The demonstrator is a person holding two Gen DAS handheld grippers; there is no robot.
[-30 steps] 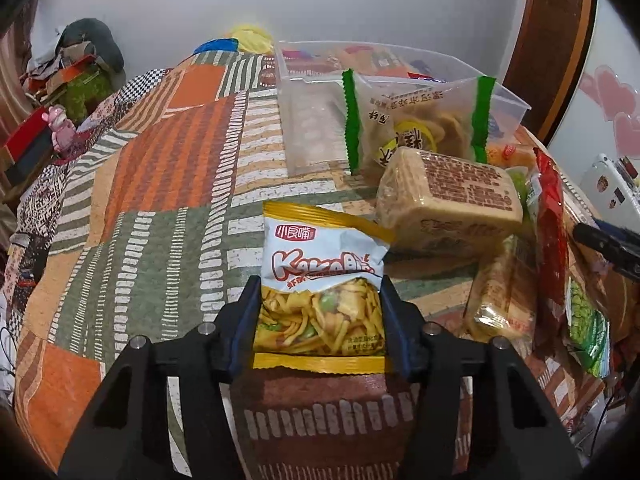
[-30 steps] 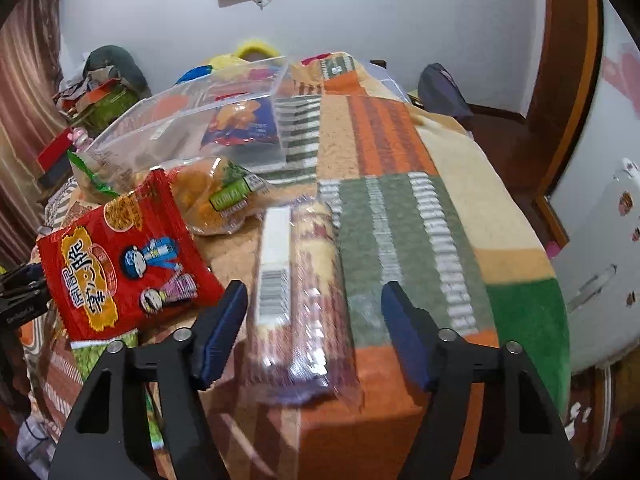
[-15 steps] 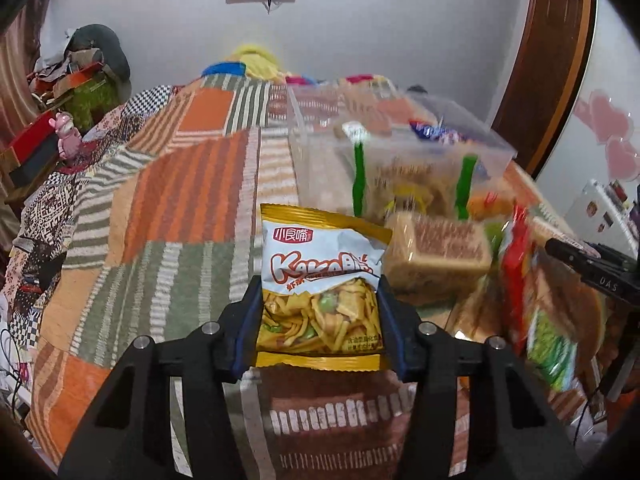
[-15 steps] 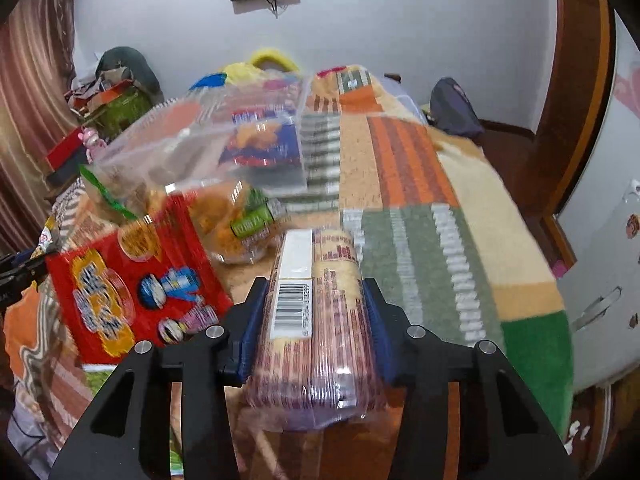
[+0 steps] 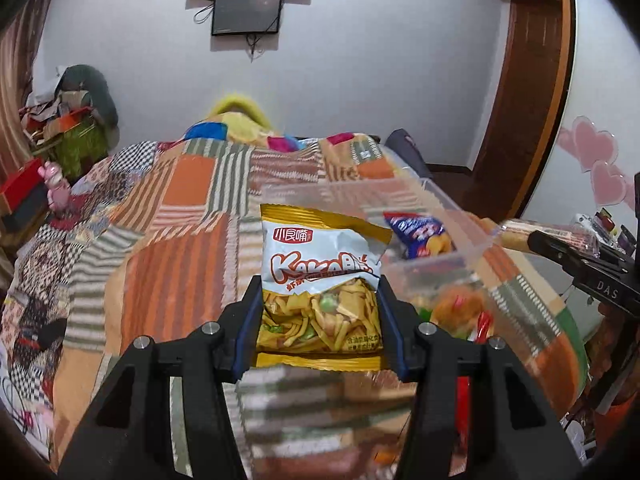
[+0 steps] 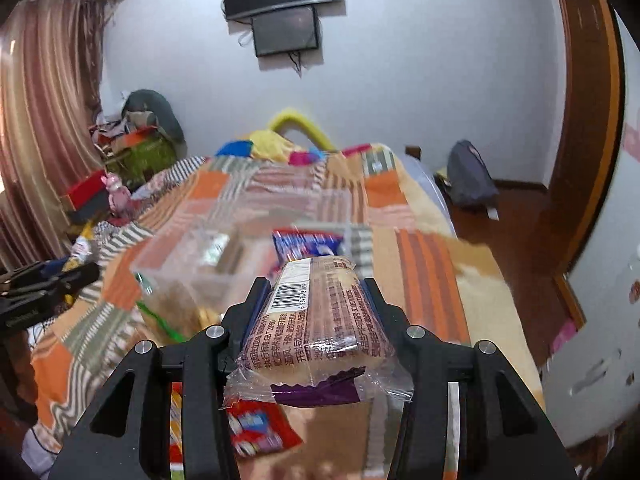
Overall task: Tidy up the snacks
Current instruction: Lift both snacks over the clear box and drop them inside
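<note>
Left gripper (image 5: 320,316) clamps a white-gold Kaka snack bag (image 5: 320,280), right gripper (image 6: 314,308) has just closed on a clear-wrapped biscuit pack (image 6: 316,316); both held above the patchwork bedspread (image 5: 176,240), near the clear bin (image 5: 440,256)

Two claws, each gripping one snack: yellow bag (image 5: 320,280), wafer pack (image 6: 320,312).

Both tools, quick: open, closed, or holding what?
Left tool: closed on the Kaka snack bag.
Right tool: closed on the clear-wrapped cracker pack.
</note>
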